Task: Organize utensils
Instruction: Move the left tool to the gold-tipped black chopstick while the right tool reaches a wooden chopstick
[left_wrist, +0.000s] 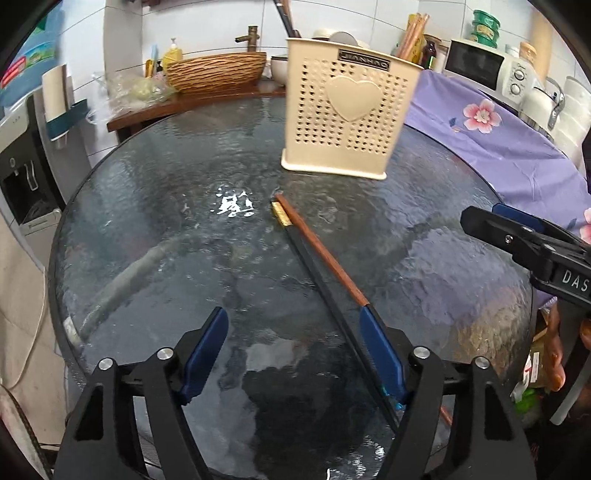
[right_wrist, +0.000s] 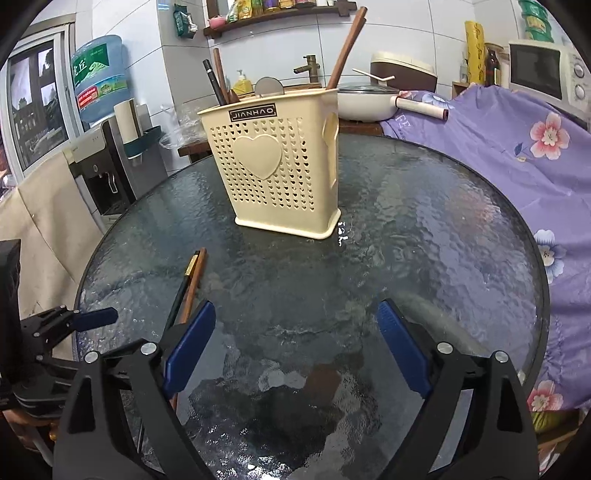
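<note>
Nearest L gripper (left_wrist: 293, 347): jaws wide open, nothing held; chopstick pair (left_wrist: 314, 251) lies flat on glass bench (left_wrist: 147, 221), near ends running under its right finger, long axis slanting away-left toward holder (left_wrist: 351, 114). R gripper (right_wrist: 295, 339) also wide open, empty; pair sits off its left side. L looks better placed.

Soft, even daylight fills the kitchen, some of it from the window (right_wrist: 35, 110) at the left of the right wrist view. The glass table (left_wrist: 207, 258) throws back a hard white glint (left_wrist: 233, 205) and mottled reflections. Both fisheye pictures bend strongly near the rims, with black corners. The cutlery holder (left_wrist: 347, 110) looks slightly smeared in the left wrist view; shadows stay faint.
</note>
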